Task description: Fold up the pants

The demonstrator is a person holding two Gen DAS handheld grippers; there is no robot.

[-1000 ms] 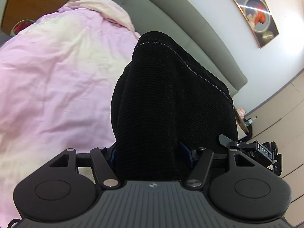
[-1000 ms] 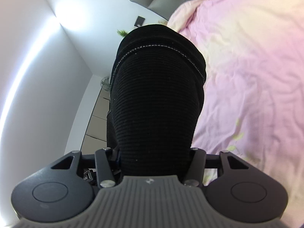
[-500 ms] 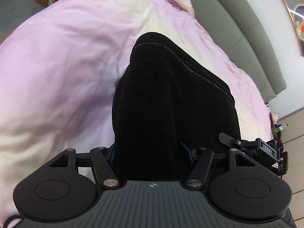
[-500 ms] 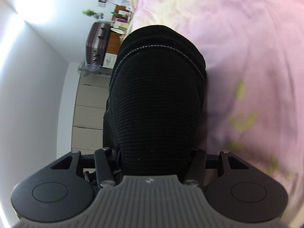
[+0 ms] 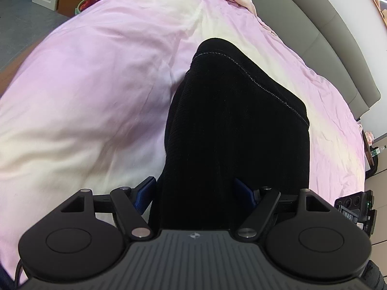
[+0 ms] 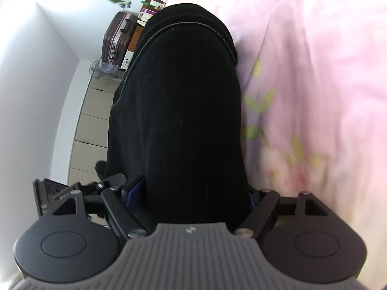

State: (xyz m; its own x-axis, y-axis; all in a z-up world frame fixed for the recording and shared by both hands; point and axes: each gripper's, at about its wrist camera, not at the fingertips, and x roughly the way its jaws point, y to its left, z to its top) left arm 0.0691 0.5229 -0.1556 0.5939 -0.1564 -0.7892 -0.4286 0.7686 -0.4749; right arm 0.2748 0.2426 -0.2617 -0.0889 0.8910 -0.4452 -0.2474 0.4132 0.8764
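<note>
Black ribbed pants [image 5: 232, 133] fill the middle of the left wrist view, draped between the fingers of the left gripper [image 5: 196, 191], whose jaws have just been opening; a gap shows beside the left blue pad [image 5: 145, 193], so the cloth lies loose between them. Behind lies a pink duvet [image 5: 96, 84], a grey headboard [image 5: 326, 36] far right.

Right wrist view: the pants [image 6: 183, 111] hang between the right gripper [image 6: 193, 193] fingers, jaws likewise just widened. Duvet [image 6: 314, 72] right, a purple suitcase [image 6: 118, 38] far left.
</note>
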